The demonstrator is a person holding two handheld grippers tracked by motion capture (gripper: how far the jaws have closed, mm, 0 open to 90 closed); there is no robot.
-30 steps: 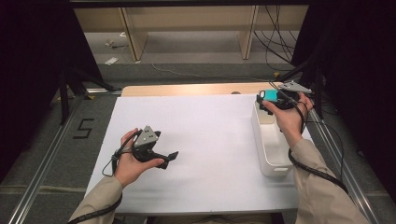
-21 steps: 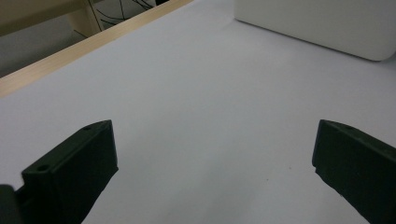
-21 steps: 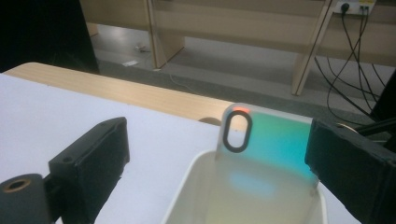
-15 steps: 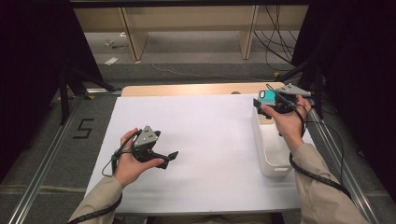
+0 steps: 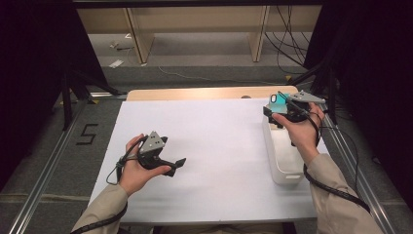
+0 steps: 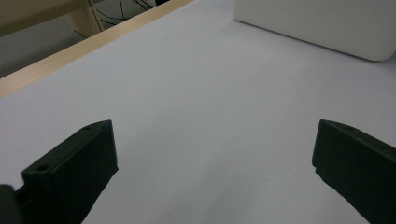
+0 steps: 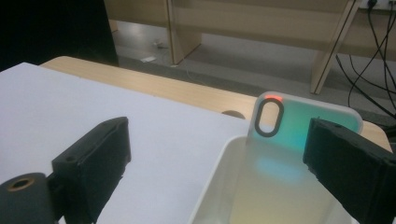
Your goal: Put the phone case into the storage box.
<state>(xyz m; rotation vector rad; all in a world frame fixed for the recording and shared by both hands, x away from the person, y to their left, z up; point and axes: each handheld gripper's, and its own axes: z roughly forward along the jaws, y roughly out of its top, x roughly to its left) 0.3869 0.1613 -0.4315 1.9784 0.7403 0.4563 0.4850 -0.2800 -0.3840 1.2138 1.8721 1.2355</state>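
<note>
One smooth, glossy phone case (image 7: 299,140), teal fading to pale yellow with rounded corners and an oval camera cutout, stands on end in one white plastic bin (image 5: 285,161) at the matte white surface's (image 5: 219,146) right edge. The right gripper (image 7: 219,154) has its jaws spread; the case stands beyond them, toward the right jaw. The left gripper (image 5: 181,163) rests on bare surface, jaws spread.
</note>
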